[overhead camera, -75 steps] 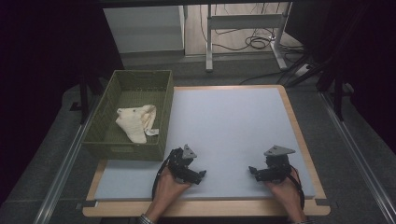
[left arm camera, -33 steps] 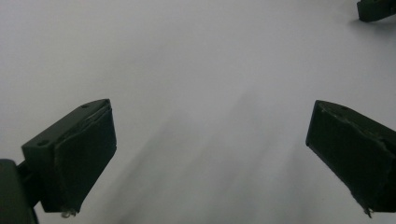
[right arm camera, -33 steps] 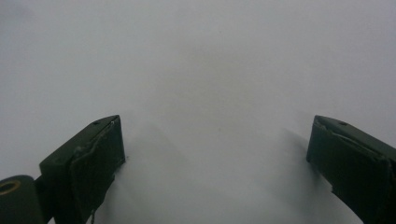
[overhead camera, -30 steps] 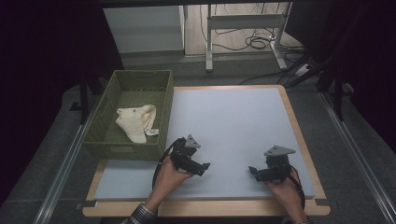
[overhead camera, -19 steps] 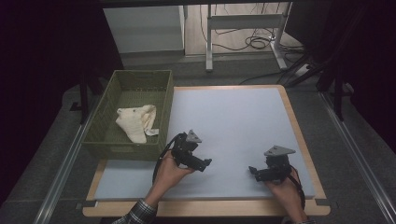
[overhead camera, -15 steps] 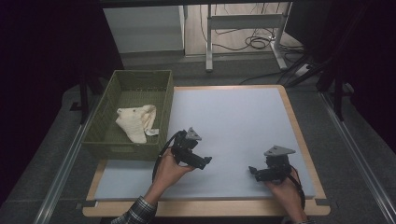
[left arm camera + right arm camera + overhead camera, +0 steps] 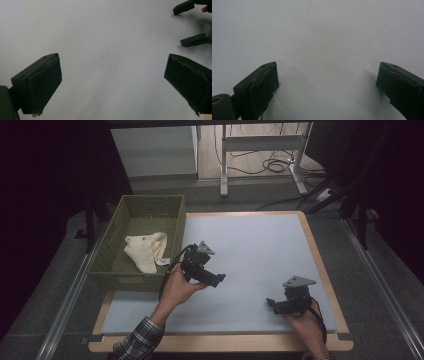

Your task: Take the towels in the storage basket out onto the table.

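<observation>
Pale blue matting covers the table, and off its left edge a soft, light cream cloth lies crumpled in the green basket, best pinched at a raised fold, while the left gripper and right gripper both gape empty.

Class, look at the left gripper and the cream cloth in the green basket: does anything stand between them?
Yes: the basket's near right wall. The left gripper, jaws open, sits over the mat just outside it; the cloth lies inside.
</observation>
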